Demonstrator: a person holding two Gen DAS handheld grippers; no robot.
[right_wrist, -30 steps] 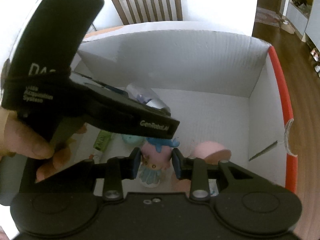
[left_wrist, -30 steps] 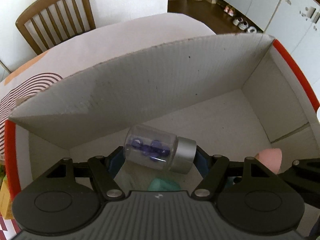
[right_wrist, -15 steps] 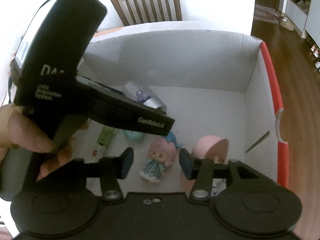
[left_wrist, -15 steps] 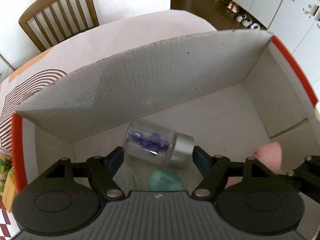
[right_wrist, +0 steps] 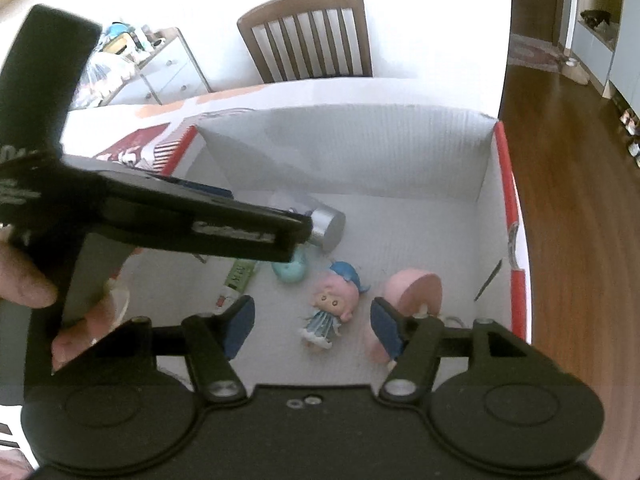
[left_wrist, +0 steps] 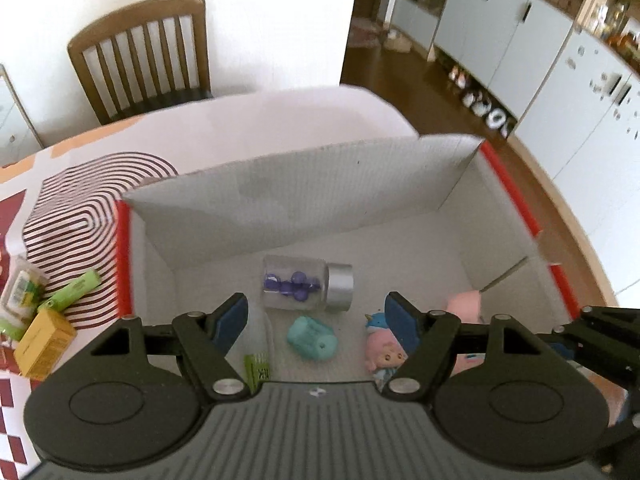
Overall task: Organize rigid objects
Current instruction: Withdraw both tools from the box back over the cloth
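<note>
Right gripper (right_wrist: 312, 322): jaws have just been opening, now wide and empty above the doll (right_wrist: 329, 312), which lies loose on the box floor.
Left gripper (left_wrist: 316, 320): wide apart, nothing held.
Already in the box (left_wrist: 304, 200): doll, teal piece (left_wrist: 313, 338), pink piece (right_wrist: 412, 292), green pack (partly hidden), clear jar (left_wrist: 304, 288) of purple beads.
Left outside: green tube (left_wrist: 74, 289), yellow carton (left_wrist: 44, 338), perhaps more, on the table (left_wrist: 240, 132).

jar (left_wrist: 307, 289): clear, purple beads, on side | doll (right_wrist: 329, 306): supine | both in box (left_wrist: 304, 196)
</note>
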